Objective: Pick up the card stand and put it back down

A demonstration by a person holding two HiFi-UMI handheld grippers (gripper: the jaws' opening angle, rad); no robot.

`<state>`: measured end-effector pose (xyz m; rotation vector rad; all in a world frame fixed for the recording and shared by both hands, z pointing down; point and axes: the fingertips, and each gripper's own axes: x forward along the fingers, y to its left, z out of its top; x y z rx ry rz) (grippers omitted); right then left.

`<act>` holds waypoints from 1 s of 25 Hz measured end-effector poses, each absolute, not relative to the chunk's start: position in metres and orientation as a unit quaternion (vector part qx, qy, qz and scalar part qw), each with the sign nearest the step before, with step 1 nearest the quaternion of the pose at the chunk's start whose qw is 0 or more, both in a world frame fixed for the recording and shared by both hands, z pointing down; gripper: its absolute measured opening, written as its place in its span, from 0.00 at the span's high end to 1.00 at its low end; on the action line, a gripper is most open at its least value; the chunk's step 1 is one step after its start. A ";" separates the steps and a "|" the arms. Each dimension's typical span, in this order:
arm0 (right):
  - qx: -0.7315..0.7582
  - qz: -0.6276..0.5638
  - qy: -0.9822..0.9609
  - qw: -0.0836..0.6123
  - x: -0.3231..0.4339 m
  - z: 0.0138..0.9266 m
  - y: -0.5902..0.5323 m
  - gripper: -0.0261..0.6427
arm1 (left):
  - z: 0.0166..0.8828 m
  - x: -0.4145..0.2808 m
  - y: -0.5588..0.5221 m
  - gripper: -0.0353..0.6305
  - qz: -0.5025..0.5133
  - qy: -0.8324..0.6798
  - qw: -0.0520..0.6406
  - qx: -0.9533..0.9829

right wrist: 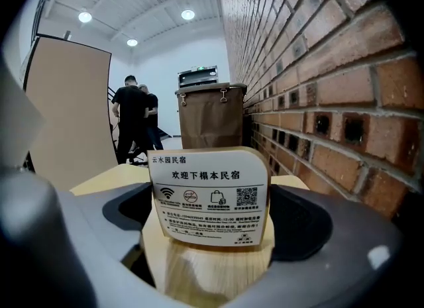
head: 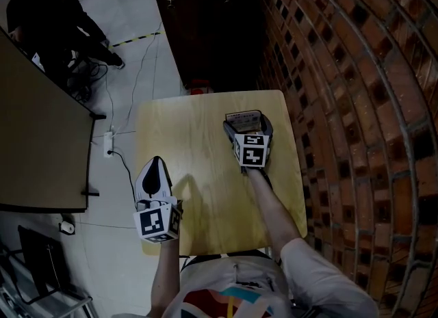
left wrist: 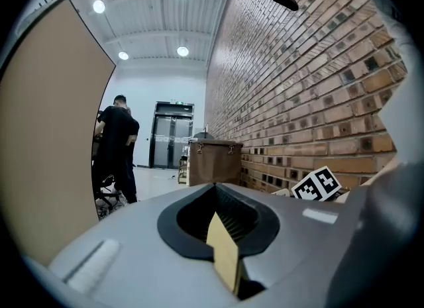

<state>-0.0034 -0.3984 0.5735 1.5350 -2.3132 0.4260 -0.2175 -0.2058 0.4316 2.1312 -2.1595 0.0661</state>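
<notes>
The card stand (head: 244, 118) is a white printed card in a pale wooden base, on the far right part of the small wooden table (head: 198, 180). My right gripper (head: 245, 128) has a jaw on each side of it. In the right gripper view the card stand (right wrist: 209, 197) fills the space between the jaws, and my right gripper (right wrist: 211, 202) is shut on its wooden base. Whether the base rests on the table, I cannot tell. My left gripper (head: 156, 166) hovers at the table's left edge, shut and holding nothing. My left gripper (left wrist: 214, 187) shows its tips together.
A brick wall (head: 356, 104) runs along the table's right side. A dark brown cabinet (head: 205, 22) stands beyond the far edge. A tan board (head: 34, 146) and floor cables (head: 116, 146) lie to the left. A person in black (head: 55, 16) stands at the far left.
</notes>
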 end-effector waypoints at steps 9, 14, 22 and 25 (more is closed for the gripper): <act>0.539 0.178 -0.808 0.156 -0.003 0.588 -0.402 0.16 | 0.437 -0.229 -0.202 0.94 0.014 -0.721 0.050 0.691; 0.539 0.177 -0.809 0.155 -0.002 0.588 -0.404 0.16 | 0.435 -0.225 -0.203 0.94 0.024 -0.716 0.059 0.696; 0.538 0.156 -0.818 0.130 -0.004 0.563 -0.401 0.16 | 0.431 -0.224 -0.201 0.94 0.022 -0.712 0.053 0.700; 0.544 0.146 -0.820 0.102 -0.002 0.537 -0.393 0.16 | 0.429 -0.222 -0.199 0.94 0.017 -0.711 0.052 0.701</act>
